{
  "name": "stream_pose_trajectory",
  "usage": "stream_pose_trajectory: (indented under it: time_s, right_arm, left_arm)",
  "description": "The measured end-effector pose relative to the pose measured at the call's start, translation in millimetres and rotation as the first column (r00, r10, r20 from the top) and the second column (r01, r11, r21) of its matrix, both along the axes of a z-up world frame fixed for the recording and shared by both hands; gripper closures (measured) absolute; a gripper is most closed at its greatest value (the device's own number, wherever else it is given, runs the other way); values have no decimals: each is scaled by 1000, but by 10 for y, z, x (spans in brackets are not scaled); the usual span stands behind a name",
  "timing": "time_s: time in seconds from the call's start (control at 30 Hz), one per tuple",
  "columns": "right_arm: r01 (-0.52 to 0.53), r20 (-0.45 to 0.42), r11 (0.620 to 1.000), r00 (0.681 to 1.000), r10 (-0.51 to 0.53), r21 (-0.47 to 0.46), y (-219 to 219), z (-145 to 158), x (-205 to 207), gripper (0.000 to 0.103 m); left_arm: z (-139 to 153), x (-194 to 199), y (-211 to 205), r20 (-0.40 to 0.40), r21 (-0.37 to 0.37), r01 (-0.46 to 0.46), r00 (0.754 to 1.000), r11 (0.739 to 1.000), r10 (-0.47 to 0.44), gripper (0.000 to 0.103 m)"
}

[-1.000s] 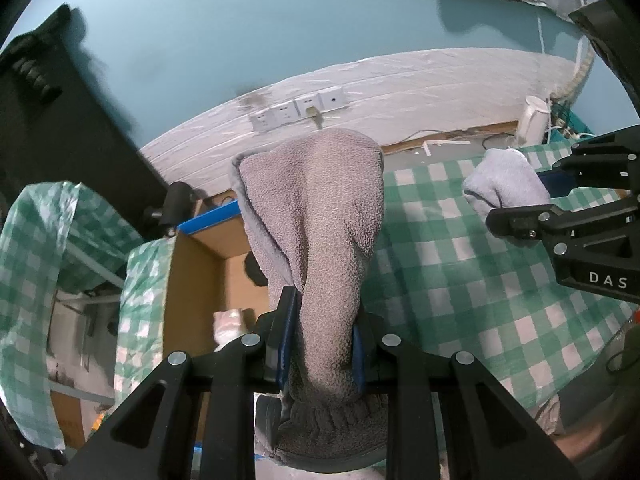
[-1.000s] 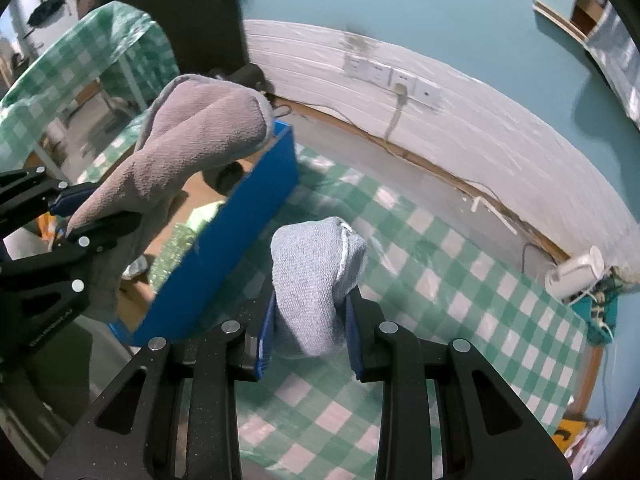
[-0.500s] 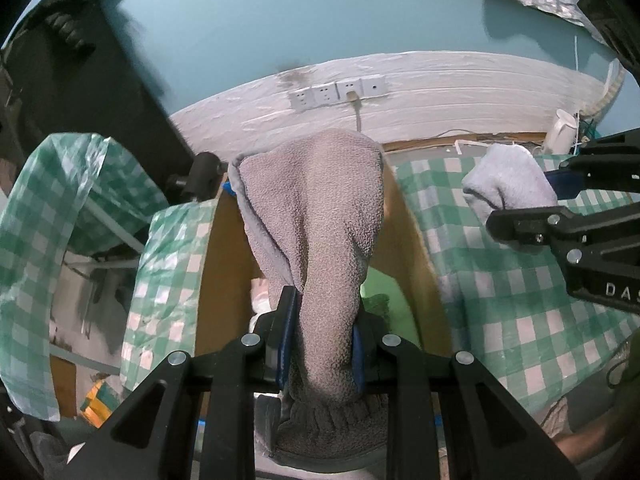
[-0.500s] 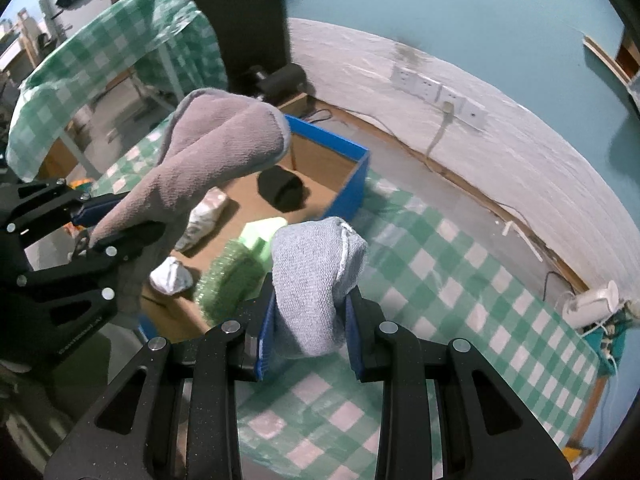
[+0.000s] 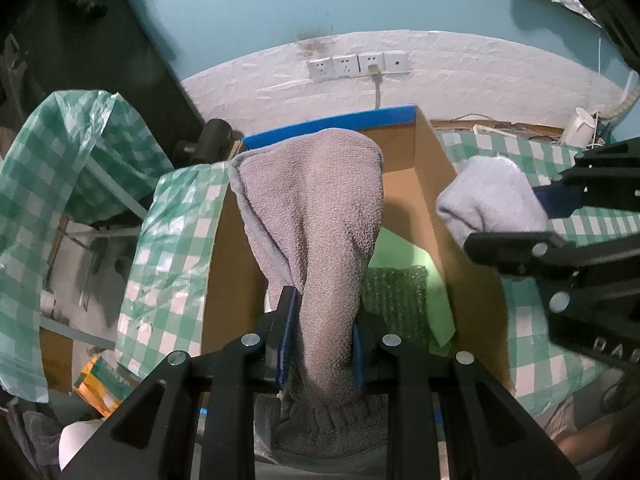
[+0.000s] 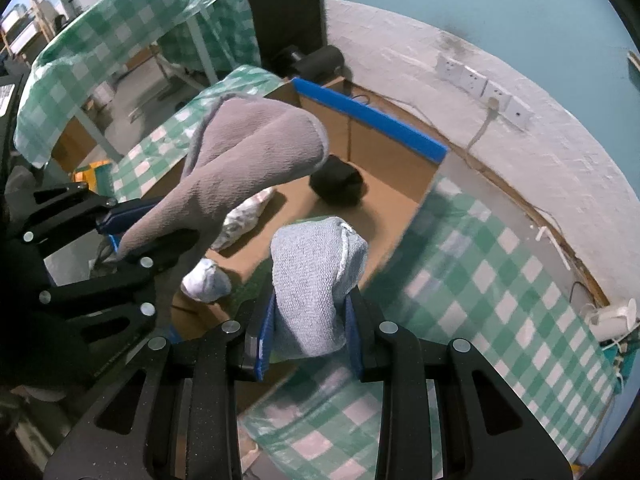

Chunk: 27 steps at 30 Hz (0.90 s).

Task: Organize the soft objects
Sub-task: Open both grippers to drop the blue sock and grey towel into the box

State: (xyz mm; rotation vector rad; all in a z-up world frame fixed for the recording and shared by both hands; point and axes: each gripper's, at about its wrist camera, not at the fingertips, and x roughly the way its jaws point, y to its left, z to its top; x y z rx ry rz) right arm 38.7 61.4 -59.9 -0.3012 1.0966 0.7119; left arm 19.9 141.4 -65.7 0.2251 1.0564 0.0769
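Right now my left tool (image 5: 320,340) pinches the limp brown towel (image 5: 316,216) mid-fold above the box (image 6: 372,120); my right tool (image 6: 310,336) clamps the light blue cloth (image 6: 316,276) beside it.

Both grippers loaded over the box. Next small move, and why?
Probably lower the left gripper and open it: its grey-brown towel hangs over the cardboard box. The right gripper holds the light blue cloth nearer the box's edge.
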Motion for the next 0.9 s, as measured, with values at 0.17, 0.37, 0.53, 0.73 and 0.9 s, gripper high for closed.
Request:
stream_pose_trajectory:
  time_s: [0.17,0.37,0.53,0.73,0.9]
  right_arm:
    - [-28,-3,1000,1000,28,-12,119,-84,-28,70]
    - [-15,35,1000,999,16,-5,99,-77,-65,52]
    - [10,45,1000,999,-10,5,7,-17,-49,47]
    - [51,68,999,996,-51,16,-205,111,-105,41]
    - [98,79,995,992,-100,30,-457,219,-157,40]
  left_arm:
    - [-72,6,71,-13,3,-8,1000,1000,8,70]
    - [-19,-28,108,18,49,-30,999,998,29,51]
    - [17,-31,127,20,35,-33,999,999,33,45]
    - [114,-115,62,43,35,-8,999,999,6,37]
    - [253,-213,-67,77,29,30,997,999,-32,30]
